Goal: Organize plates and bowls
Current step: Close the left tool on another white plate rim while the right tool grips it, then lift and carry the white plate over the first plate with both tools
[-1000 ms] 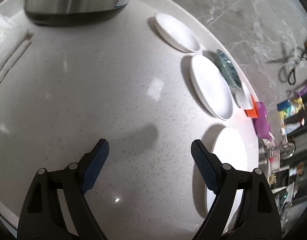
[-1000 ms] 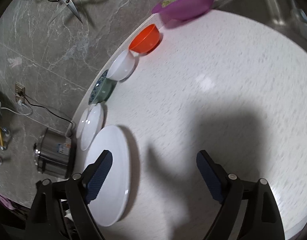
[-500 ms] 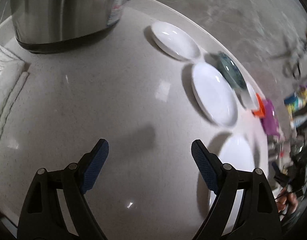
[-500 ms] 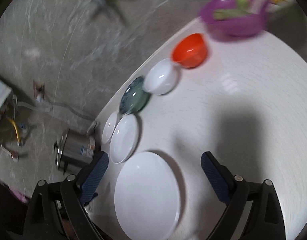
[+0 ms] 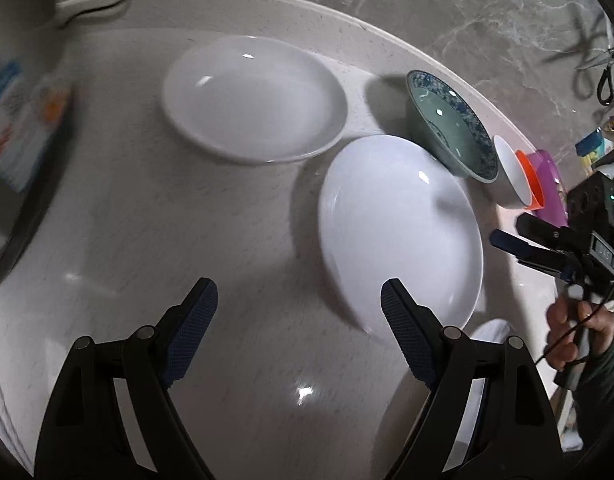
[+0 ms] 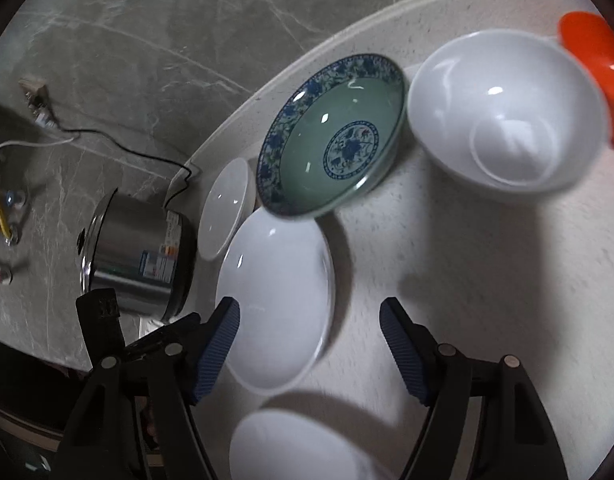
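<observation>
A row of dishes runs along the counter's back edge. In the left wrist view a shallow white dish (image 5: 255,96) lies far left, a white plate (image 5: 399,232) beside it, then a green-and-blue patterned bowl (image 5: 451,128), a white bowl (image 5: 509,172) and an orange bowl (image 5: 529,180). My left gripper (image 5: 298,292) hovers open over bare counter, just left of the white plate. My right gripper (image 6: 310,308) is open with its jaws closing; the white plate (image 6: 275,304) lies below its left finger, untouched. The patterned bowl (image 6: 339,132) and white bowl (image 6: 507,112) are ahead.
A steel pot (image 6: 135,256) with a cord stands at the row's left end. A larger white plate (image 6: 295,444) lies near the front. A purple bowl (image 5: 547,176) sits past the orange one. A hand (image 5: 567,332) holds the right gripper. The marble wall rises behind.
Both grippers have swept closer to the dishes. The left view has left the pot behind for the two white dishes. The right gripper now hovers over the middle white plate, jaws narrower.
</observation>
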The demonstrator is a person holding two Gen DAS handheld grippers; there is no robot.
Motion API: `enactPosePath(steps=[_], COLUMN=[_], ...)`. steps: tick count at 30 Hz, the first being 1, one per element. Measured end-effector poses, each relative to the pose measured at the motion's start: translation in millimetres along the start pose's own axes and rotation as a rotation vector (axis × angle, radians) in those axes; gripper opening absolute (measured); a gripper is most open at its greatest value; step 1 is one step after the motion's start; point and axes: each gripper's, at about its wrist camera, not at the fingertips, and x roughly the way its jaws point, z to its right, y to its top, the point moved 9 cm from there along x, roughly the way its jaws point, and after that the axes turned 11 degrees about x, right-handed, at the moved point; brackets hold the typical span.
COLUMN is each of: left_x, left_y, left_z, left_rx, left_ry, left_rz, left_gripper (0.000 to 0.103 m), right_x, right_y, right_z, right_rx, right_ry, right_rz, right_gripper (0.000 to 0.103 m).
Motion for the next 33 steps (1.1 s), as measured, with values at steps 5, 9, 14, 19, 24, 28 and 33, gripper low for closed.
enactPosePath(steps=[5, 9, 14, 19, 24, 28, 33], left_x=[19.8, 32.0, 38.2, 41.6, 40.1, 38.2, 35.0], left_y=[8.6, 17.2, 23.6, 25.6, 25.1, 22.0, 16.3], left_z=[11.5, 13.2, 14.3, 19.0, 17.7, 15.3, 13.9], left_rx=[0.041, 0.032, 0.051, 0.051, 0.071, 0.072, 0.066], left_ry=[-0.039, -0.048, -0.033, -0.048, -0.004, 0.007, 0.011], left_rz=[-0.035, -0.047, -0.061, -0.063, -0.062, -0.067, -0.076], left_gripper=[0.065, 0.057, 0.034, 0.028, 0.023, 0.018, 0.018], right_x=[18.0, 28.0, 39.3, 48.1, 47.6, 46.8, 48.3], right_y=[3.7, 2.9, 2.9, 2.3, 3.3, 1.4, -5.8], right_z=[0.6, 5.7, 3.2, 2.5, 8.2, 7.9, 5.9], right_rx=[-0.032, -0.029, -0.046, -0.058, -0.079, -0.104, -0.112], right_ry=[-0.031, -0.051, -0.074, -0.118, -0.187, -0.234, -0.262], right_rz=[-0.030, -0.055, -0.089, -0.111, -0.103, -0.101, -0.106], right_gripper=[0.073, 0.064, 0.042, 0.028, 0.010, 0.009, 0.009])
